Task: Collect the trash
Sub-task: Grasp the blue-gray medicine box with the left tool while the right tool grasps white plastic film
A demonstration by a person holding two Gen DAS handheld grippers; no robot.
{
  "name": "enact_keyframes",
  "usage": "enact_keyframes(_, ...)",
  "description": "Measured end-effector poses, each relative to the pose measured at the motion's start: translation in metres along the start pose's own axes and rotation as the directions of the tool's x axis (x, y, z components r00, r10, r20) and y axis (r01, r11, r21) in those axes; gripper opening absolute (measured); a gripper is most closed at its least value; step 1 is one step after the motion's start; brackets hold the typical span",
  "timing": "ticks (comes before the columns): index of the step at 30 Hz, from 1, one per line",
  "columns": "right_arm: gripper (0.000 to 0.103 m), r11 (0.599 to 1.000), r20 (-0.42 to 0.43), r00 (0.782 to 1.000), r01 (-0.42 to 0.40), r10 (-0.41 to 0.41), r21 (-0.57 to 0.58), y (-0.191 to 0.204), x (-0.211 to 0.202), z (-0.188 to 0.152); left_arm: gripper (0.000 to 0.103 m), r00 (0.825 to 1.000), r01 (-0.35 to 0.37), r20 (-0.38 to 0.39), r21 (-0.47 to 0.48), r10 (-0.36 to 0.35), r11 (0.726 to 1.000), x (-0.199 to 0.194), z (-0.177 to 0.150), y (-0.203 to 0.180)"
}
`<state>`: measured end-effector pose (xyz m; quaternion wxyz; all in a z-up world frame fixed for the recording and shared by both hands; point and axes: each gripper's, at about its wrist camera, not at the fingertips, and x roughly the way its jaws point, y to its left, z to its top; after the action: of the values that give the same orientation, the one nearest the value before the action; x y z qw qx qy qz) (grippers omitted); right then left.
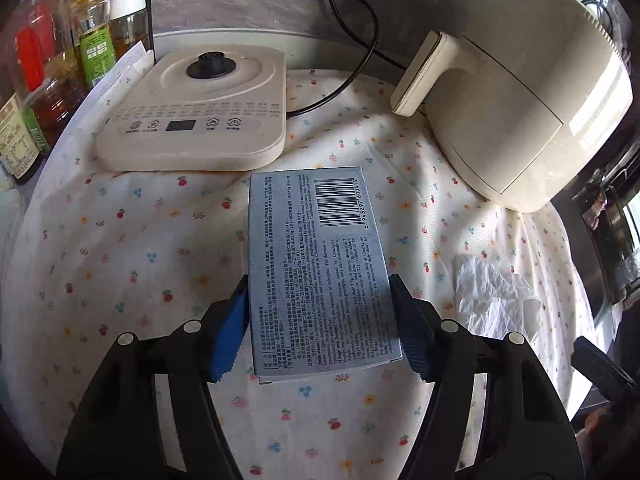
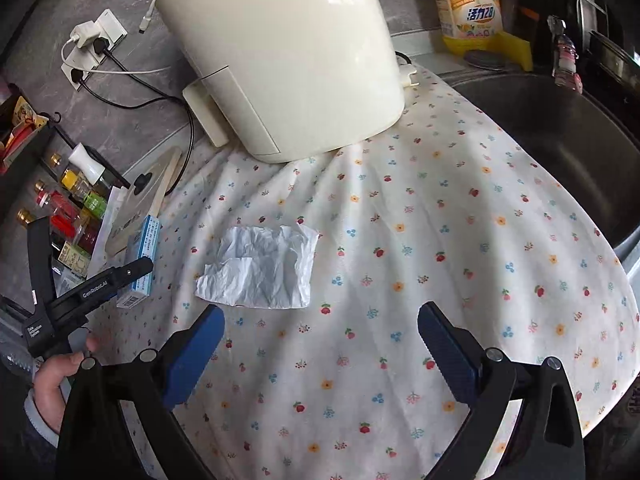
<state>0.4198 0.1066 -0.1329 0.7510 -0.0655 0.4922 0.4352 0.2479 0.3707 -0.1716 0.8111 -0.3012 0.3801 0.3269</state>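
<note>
Left tongs (image 1: 320,320) clamp the box (image 1: 316,256); right tongs (image 2: 320,344) wide, should drop onto tissue (image 2: 260,268) just ahead, centred

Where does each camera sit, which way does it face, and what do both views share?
Left wrist: on the left gripper, facing along its fingers at the clamped medicine box and the kettle base.
Right wrist: on the right gripper, open, facing the crumpled tissue and sink; the person's left hand shows.
Shared: box, tissue, white appliance, floral cloth.
</note>
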Motion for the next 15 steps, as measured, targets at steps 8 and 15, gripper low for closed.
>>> enact_keyframes(8,0.07,0.997,-0.07,0.995,0.076,-0.077,-0.02,0.018,0.051,0.018,0.067,0.999,0.016,0.031,0.019,-0.016,1.0,-0.032,-0.009,0.03)
enact_keyframes(15,0.002,0.998,-0.062,0.997,0.047,-0.046,0.028,0.022,0.031,0.009,0.067,0.996,0.078,0.026,0.051,-0.08,0.996,-0.035,-0.006,0.037)
